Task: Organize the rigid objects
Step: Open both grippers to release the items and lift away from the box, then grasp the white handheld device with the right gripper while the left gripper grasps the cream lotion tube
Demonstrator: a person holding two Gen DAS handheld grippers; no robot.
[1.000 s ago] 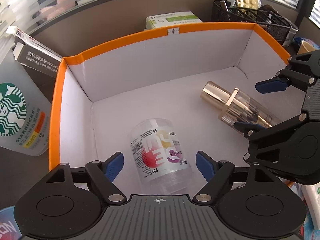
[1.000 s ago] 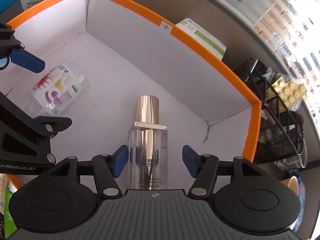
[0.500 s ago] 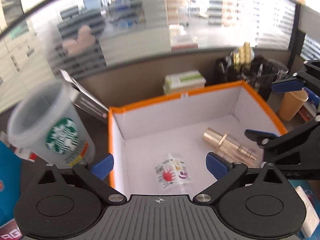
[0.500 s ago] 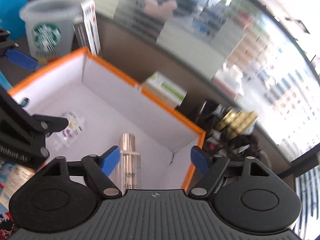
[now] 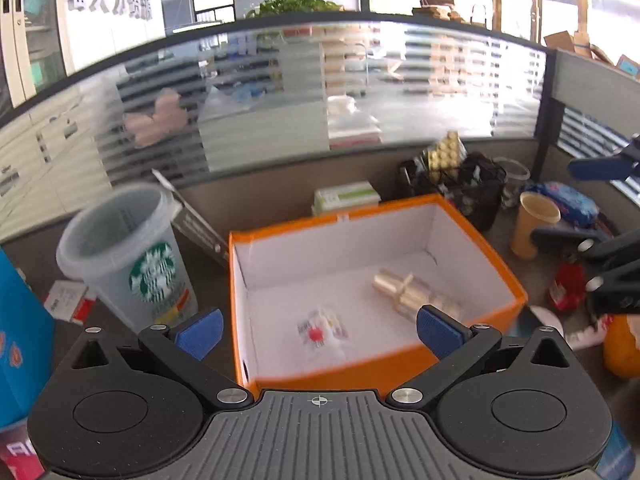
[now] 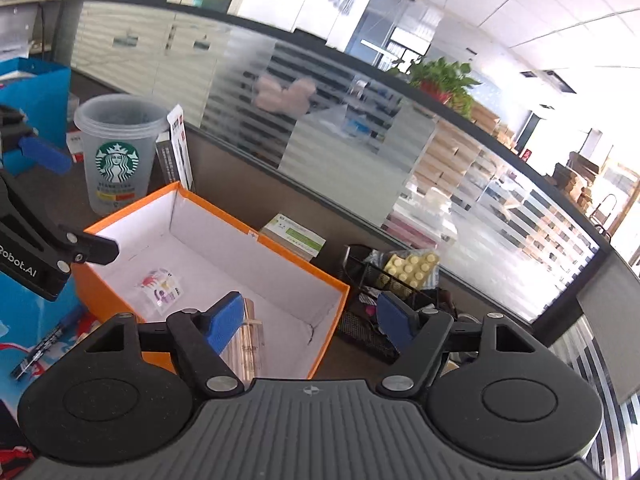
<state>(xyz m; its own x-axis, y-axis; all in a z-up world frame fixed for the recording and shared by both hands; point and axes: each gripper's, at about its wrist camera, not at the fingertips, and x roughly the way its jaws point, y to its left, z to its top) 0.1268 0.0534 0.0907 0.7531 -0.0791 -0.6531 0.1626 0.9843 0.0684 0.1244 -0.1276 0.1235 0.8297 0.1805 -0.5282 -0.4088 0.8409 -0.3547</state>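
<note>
Both items lie inside orange box point(image 5: 400, 364): printed jar point(image 5: 320, 330) left, gold bottle point(image 5: 416, 294) right. Left tongs point(image 5: 318, 330) just widened, right tongs point(image 6: 310, 322) just narrowed; both released, empty, above box, so drop-off looks done.

Both grippers raised, jaws apart, nothing held.

Left gripper point(image 5: 318, 330): jaws spread wide after opening further, blue pads point(image 5: 199, 330) bare, pointed downward at a slant. Right gripper point(image 6: 310, 322): jaws parted less widely, having just closed a little, nothing between the pads point(image 6: 224, 320); tilted downward, rolled slightly.
</note>
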